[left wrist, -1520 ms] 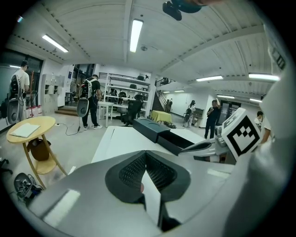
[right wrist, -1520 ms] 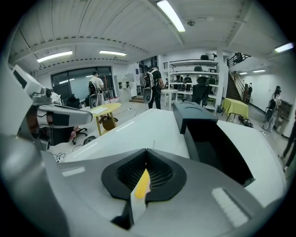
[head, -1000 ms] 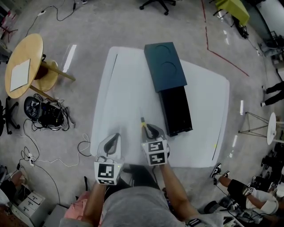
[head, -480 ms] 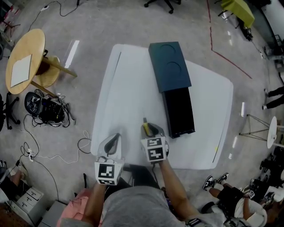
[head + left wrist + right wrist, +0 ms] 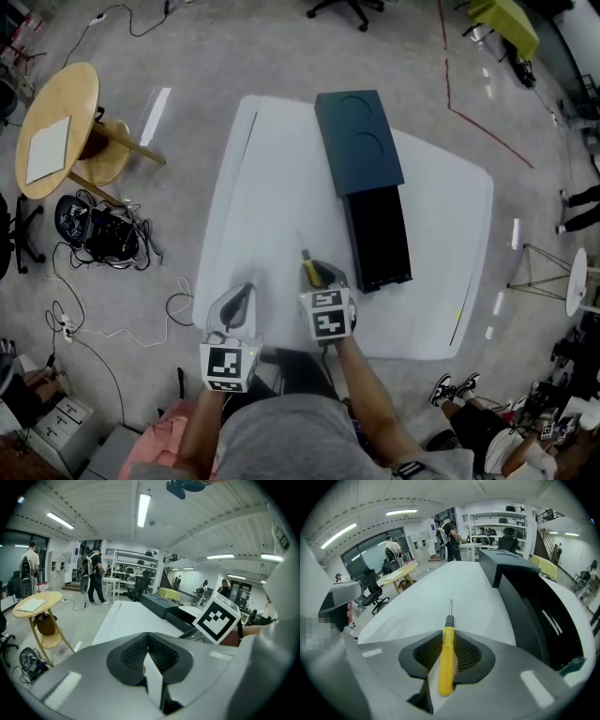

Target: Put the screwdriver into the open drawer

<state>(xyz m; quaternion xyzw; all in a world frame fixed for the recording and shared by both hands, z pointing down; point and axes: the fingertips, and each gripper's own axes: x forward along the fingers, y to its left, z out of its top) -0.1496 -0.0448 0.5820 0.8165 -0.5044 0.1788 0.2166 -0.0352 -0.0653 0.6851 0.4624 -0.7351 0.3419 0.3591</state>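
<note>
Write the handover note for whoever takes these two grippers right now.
Left gripper: jaws shut, nothing between them, at the near edge of the white table.
Right gripper: jaws have just been closing and now sit on the yellow handle of the screwdriver, whose shaft points away across the table.
Drawer: pulled open from the dark cabinet, just right of the right gripper; the screwdriver is not in it.
Done: the grasp.
Left: carry the screwdriver over the drawer and release it inside.
</note>
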